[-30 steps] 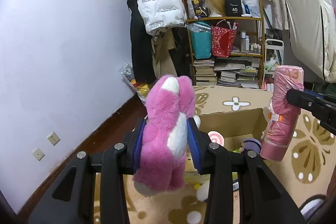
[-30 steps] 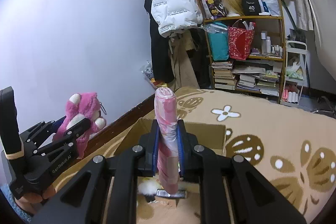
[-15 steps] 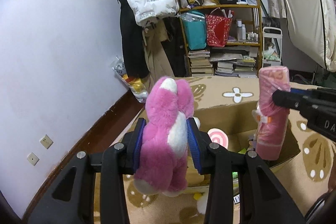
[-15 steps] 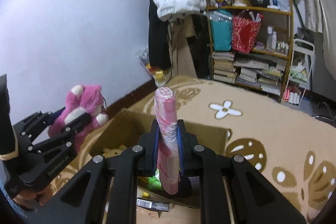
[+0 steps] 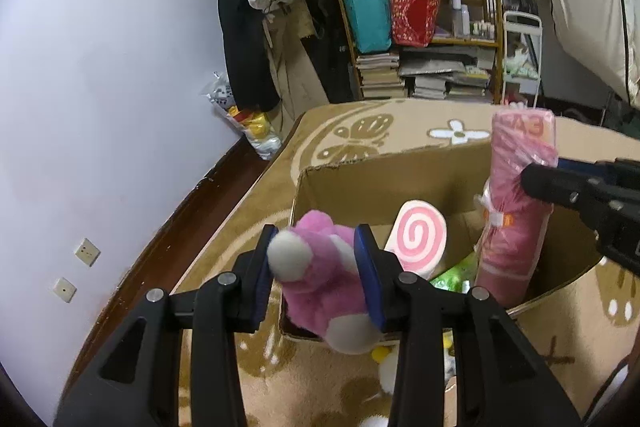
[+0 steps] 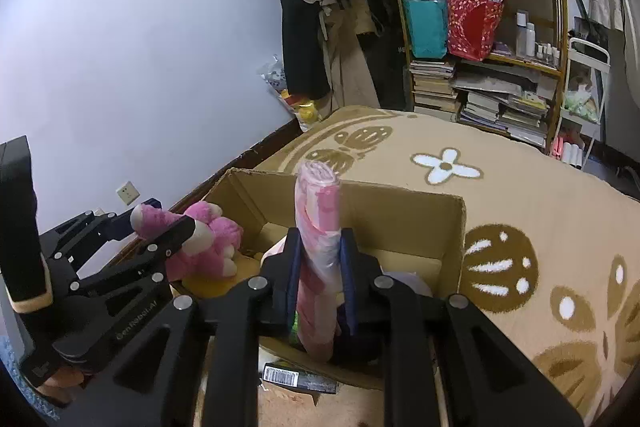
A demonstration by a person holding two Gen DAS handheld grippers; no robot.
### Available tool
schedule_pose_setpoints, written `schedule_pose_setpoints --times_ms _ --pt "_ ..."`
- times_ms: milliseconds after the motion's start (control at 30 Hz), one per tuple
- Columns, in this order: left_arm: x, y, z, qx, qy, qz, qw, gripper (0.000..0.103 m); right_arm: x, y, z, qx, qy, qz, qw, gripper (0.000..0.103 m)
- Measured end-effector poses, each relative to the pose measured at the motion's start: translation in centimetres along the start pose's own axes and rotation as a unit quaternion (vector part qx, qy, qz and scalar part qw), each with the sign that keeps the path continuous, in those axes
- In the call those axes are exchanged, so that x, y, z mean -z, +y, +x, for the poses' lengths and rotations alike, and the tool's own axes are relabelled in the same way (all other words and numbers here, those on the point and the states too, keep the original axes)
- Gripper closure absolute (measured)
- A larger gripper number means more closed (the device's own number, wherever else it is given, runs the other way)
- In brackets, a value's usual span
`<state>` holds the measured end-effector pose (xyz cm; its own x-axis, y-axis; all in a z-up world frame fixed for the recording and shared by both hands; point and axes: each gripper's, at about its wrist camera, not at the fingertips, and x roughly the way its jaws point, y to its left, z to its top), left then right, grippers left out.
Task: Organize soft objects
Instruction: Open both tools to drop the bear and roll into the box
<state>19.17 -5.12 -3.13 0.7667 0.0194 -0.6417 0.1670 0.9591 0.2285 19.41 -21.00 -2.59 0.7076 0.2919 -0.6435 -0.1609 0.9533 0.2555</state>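
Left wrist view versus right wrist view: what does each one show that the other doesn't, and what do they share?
Only the left wrist view shows the lollipop plush standing in the box, and a second wall socket.

Only the right wrist view shows the barcoded packet by the box's near edge, and the hand under the left tongs.

Both show the cardboard box, the pink plush bear clamped in the left tongs, the pink rolled bundle upright in the right tongs, the patterned rug and the cluttered shelf.
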Motion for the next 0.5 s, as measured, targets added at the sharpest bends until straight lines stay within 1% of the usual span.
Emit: schedule_pose_setpoints --times_ms 33,67,100,133,167,200,267,300,367,433,500 --pt "0.1 -0.1 0.0 -0.001 0.002 0.002 1.0000 0.065 0.0 -0.1 0.0 0.001 0.001 0.003 1.000 0.082" --pt "0.1 -0.1 0.0 -0.001 0.004 0.002 1.0000 0.062 0.1 -0.3 0.0 0.002 0.002 0.006 1.000 0.080" --pt "0.1 -0.2 0.0 -0.001 0.006 0.002 1.0000 0.052 0.1 -0.4 -0.1 0.002 0.003 0.009 1.000 0.078" --pt "0.1 -0.2 -0.1 -0.003 0.006 0.002 1.0000 0.047 0.1 -0.4 -0.1 0.002 0.004 0.011 1.000 0.077" --pt "0.1 -0.1 -0.3 -0.005 0.002 0.002 1.0000 0.043 0.1 -0.5 -0.1 0.002 0.004 0.013 1.000 0.073" --pt "0.1 -0.2 -0.4 -0.006 -0.001 0.005 1.0000 0.043 0.1 -0.5 -0.1 0.002 0.003 0.014 1.000 0.067" --pt "0.3 -0.1 -0.6 0.005 0.006 0.011 0.9999 0.043 0.2 -0.6 -0.3 0.003 0.002 0.014 1.000 0.061" --pt "0.5 0.0 -0.6 0.006 0.007 0.010 0.9999 0.043 0.3 -0.6 -0.4 0.004 0.005 0.013 1.000 0.055" --pt "0.7 0.4 -0.8 0.001 0.007 0.006 1.0000 0.042 0.5 -0.6 -0.4 0.003 0.011 0.016 1.000 0.045" --pt "0.8 0.9 -1.0 0.002 0.010 -0.004 0.9999 0.036 0.7 -0.6 -0.6 0.002 0.009 0.019 1.000 0.044" --pt "0.9 1.5 -1.3 0.004 0.010 -0.015 0.9998 0.019 0.7 -0.4 -0.8 0.004 0.008 0.017 1.000 0.038"
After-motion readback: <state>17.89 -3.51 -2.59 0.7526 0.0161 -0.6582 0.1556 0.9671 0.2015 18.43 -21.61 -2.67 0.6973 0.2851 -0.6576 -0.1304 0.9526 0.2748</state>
